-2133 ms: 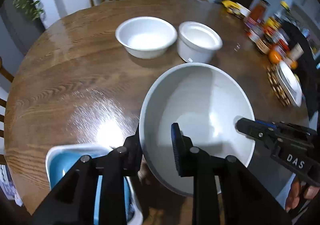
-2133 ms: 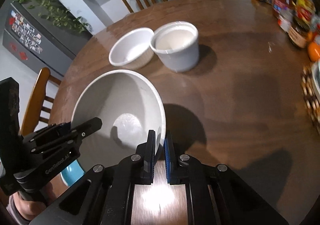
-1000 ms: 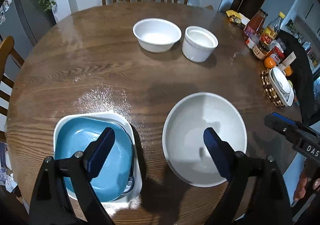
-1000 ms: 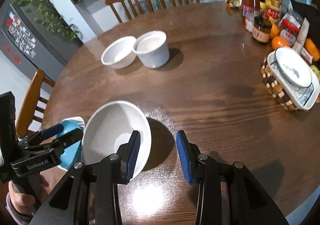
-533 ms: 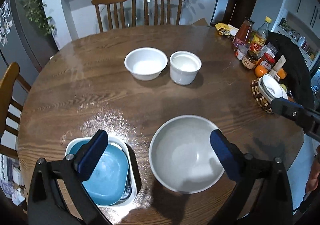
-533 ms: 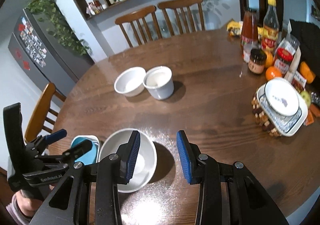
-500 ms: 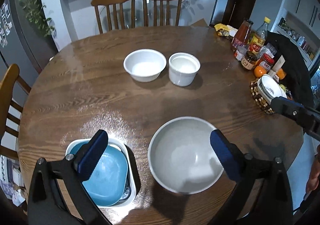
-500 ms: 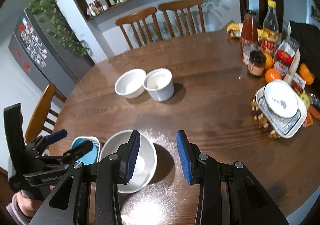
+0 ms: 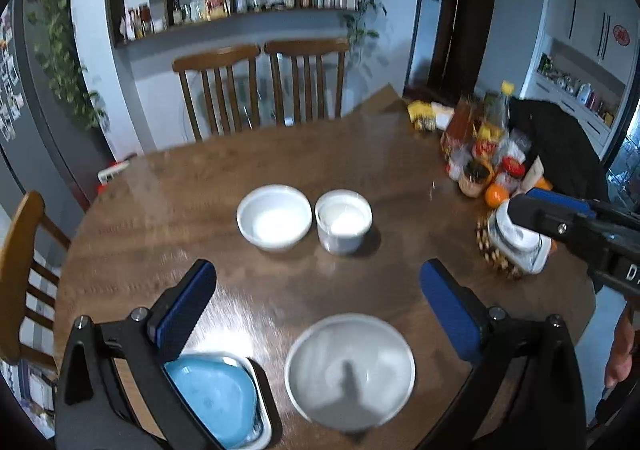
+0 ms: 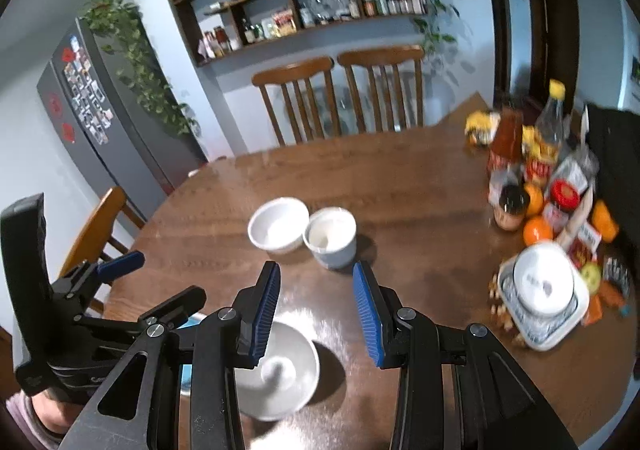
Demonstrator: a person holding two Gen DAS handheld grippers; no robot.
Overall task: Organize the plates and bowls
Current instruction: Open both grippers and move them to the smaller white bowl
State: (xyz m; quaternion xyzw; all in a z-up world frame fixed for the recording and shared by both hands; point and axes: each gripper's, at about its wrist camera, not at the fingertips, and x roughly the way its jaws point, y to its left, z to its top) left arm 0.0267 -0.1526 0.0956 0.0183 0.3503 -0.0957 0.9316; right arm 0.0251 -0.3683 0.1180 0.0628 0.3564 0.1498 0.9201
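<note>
Hovering empty and open, both hand-held grippers, left and right, left the large bowl set down at lower centre; two small bowls remained unstacked.

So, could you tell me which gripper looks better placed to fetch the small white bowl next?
Probably the right gripper: the small white bowl lies just beyond its empty, open jaws. The left gripper is open too, but framed wider.
</note>
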